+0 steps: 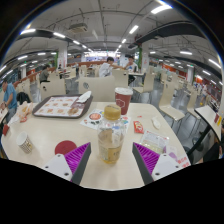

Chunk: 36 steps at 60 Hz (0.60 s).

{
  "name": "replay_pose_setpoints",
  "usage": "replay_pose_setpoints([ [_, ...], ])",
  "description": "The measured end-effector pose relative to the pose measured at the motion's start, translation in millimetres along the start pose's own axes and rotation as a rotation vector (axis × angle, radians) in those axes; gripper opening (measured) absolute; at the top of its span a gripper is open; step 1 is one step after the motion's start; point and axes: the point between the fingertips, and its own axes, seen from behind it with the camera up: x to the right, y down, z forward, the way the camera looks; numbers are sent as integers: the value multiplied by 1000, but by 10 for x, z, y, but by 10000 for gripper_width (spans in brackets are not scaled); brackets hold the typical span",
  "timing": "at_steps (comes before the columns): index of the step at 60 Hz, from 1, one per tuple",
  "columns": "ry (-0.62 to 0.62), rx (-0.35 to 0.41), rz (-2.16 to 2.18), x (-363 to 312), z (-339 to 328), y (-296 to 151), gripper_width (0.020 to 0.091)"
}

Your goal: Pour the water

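Your jaws (pixel 110 160) sit nearest the camera, their purple pads (pixel 78 160) facing inward on either side of a clear plastic bottle (pixel 110 138). You can see the bottle standing upright between them, its orange-tinted cap end toward the far side, but you cannot tell for sure whether both pads press on it or whether a slim gap remains at each side. The jaws are spread about as wide as the bottle.

Beyond the bottle, on the pale tabletop (pixel 50 135), stands a red paper cup (pixel 123 99), upright and just past the bottle's top, a little to its right. To the cup's left lies a tray (pixel 60 106) with a dark rim and a printed paper liner; something white rests at its far right corner. Between the tray and the cup sits a small round white dish (pixel 94 117). Left of your left finger, a red round object (pixel 65 147) lies on the tabletop. A clear crumpled wrapper (pixel 152 148) lies near your right finger, and a small red-and-white packet (pixel 138 127) sits further ahead on that side.

Past the tabletop you look into a dining hall with more tables and chairs, ceiling strip lights (pixel 130 29), and a person (pixel 106 68) seated in the distance.
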Motion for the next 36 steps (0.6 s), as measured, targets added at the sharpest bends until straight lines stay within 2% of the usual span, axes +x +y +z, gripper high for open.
replay_pose_setpoints([
  [3, -7, 8, 5, 28, 175, -8, 840],
  [7, -19, 18, 9, 26, 357, -7, 777],
  [16, -38, 45, 11, -48, 569, 17, 504],
  [21, -32, 56, 23, -44, 581, -10, 452],
  [23, -28, 57, 20, -17, 559, -10, 452],
  [24, -26, 59, 19, -21, 568, -10, 420],
  [30, -41, 62, 11, -109, 579, -3, 419],
  [31, -48, 63, 8, -135, 581, -9, 386],
  [36, -26, 69, 1, -137, 576, -15, 387],
])
